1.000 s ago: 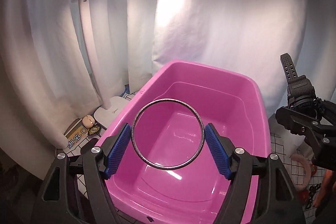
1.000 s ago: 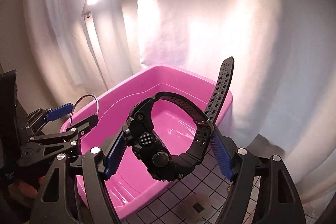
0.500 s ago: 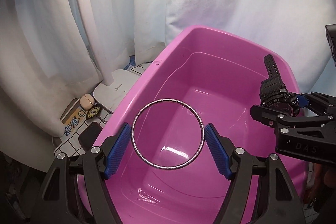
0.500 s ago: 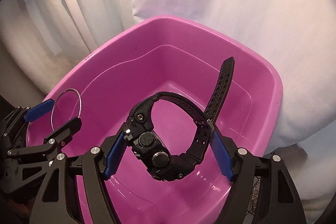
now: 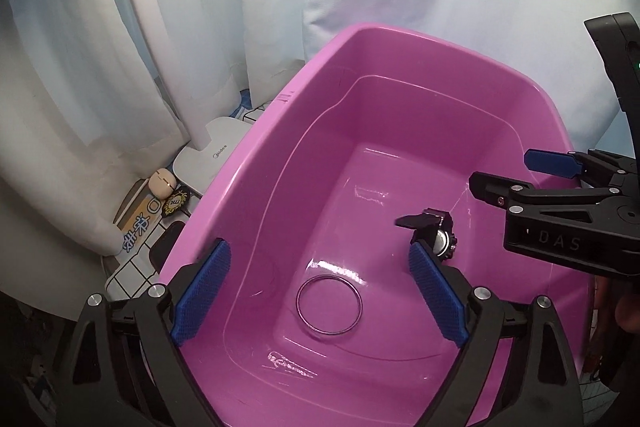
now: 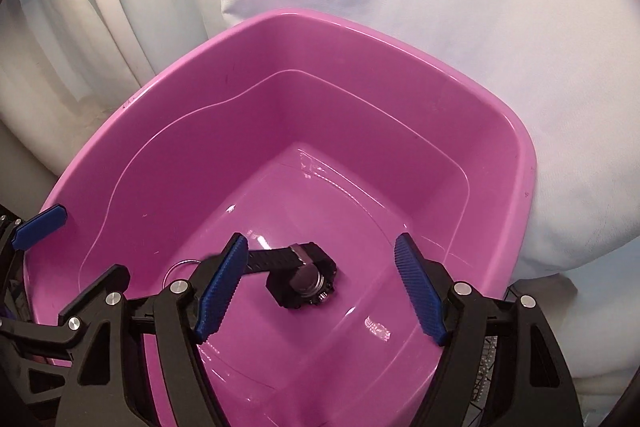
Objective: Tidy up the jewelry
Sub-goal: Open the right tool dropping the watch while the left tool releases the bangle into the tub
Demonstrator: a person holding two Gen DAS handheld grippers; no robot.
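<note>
pink plastic tub [image 5: 280, 163] fills both views, seen from above; thin metal bangle [image 5: 329, 304] lies flat on tub floor, near its middle; black watch [image 6: 304, 279] lies on its side on the floor just right of bangle, steel case-back up, strap reaching twd bangle; the two look apart in left view, overlap unclear in right view; left gripper [image 5: 320, 301] hovers over tub w/ blue pads spread wide, nothing between them; right gripper [image 6: 320, 291] likewise spread wide & empty, above the watch; white curtain [image 5: 120, 67] behind tub; white appliance base [image 5: 212, 155] & small beige item [image 5: 162, 181] on tiled floor at left.
</note>
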